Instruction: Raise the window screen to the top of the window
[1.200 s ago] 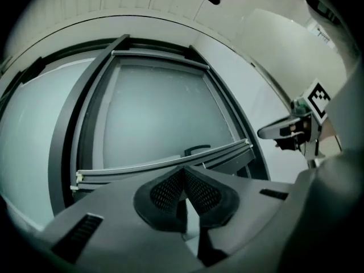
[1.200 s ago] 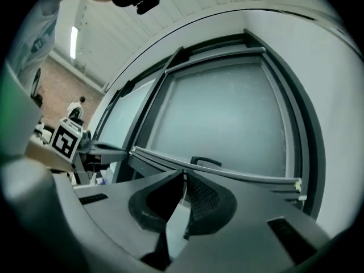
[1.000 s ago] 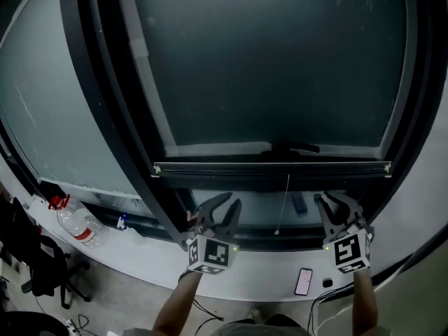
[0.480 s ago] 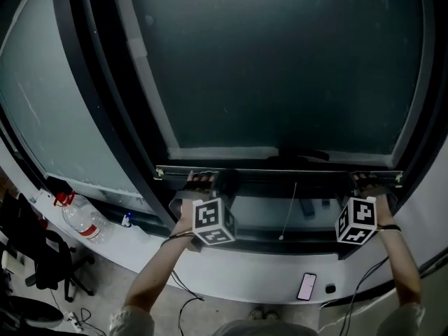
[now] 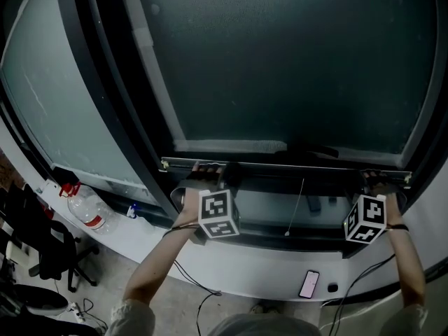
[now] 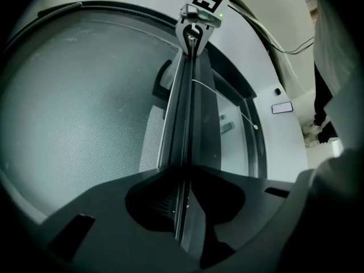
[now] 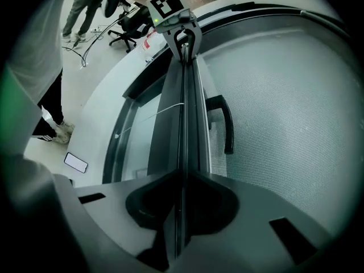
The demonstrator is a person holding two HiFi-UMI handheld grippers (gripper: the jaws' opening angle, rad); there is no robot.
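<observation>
The window screen (image 5: 280, 61) is a dark mesh pane ending in a thin horizontal bottom bar (image 5: 280, 165) low in the window. My left gripper (image 5: 210, 170) is at the bar's left end and my right gripper (image 5: 378, 180) at its right end. In the left gripper view the bar (image 6: 185, 112) runs straight between the jaws of the left gripper (image 6: 183, 209), which have just been closing and now pinch it. The right gripper view shows the bar (image 7: 185, 112) clamped the same way in the right gripper (image 7: 181, 209).
A pull cord (image 5: 297, 205) hangs from the bar's middle. A black handle (image 7: 227, 127) sits on the frame behind it. On the white sill (image 5: 210, 257) lie a phone (image 5: 309, 283) and a water bottle (image 5: 87, 212). Office chairs (image 5: 42, 257) stand at the lower left.
Both grippers rose from below the bar, rolled over and came onto its two ends. In the last half second they have stayed there.
</observation>
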